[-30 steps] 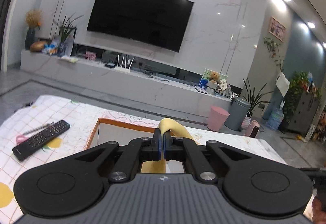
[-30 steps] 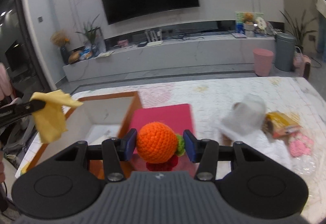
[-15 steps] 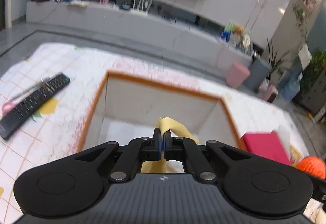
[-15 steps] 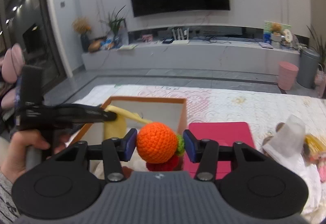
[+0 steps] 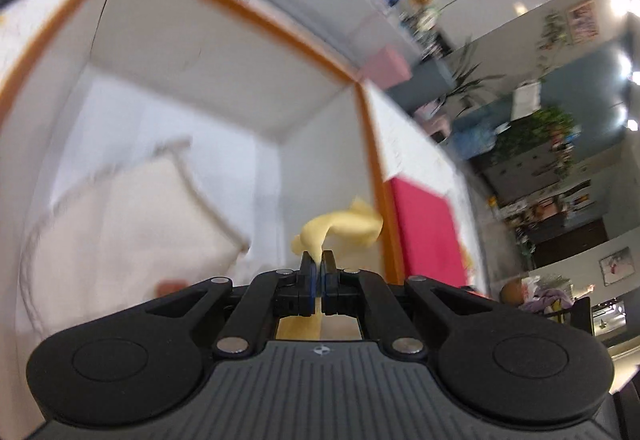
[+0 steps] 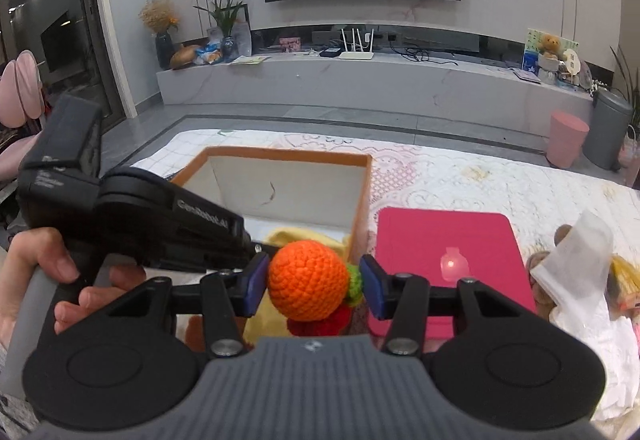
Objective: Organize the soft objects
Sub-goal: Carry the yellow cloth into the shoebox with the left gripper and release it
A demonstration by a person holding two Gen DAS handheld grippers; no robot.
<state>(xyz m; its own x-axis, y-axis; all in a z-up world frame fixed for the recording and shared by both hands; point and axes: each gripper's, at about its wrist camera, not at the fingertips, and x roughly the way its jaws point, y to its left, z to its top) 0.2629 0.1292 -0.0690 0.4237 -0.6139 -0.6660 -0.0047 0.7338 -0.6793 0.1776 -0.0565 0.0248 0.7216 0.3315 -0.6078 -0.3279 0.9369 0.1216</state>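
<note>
Our left gripper [image 5: 317,260], clamped on the yellow cloth [image 5: 340,230], hangs inside the orange-rimmed box [image 5: 256,14]; our right gripper [image 6: 314,280] grips the crocheted orange [image 6: 307,286] just outside it.

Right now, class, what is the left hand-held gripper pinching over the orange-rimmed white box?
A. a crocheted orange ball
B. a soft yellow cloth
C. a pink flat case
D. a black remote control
B: the left hand-held gripper is shut on the soft yellow cloth, inside the orange-rimmed white box.

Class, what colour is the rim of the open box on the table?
Orange; the open box's rim shows best in the right wrist view.
</note>
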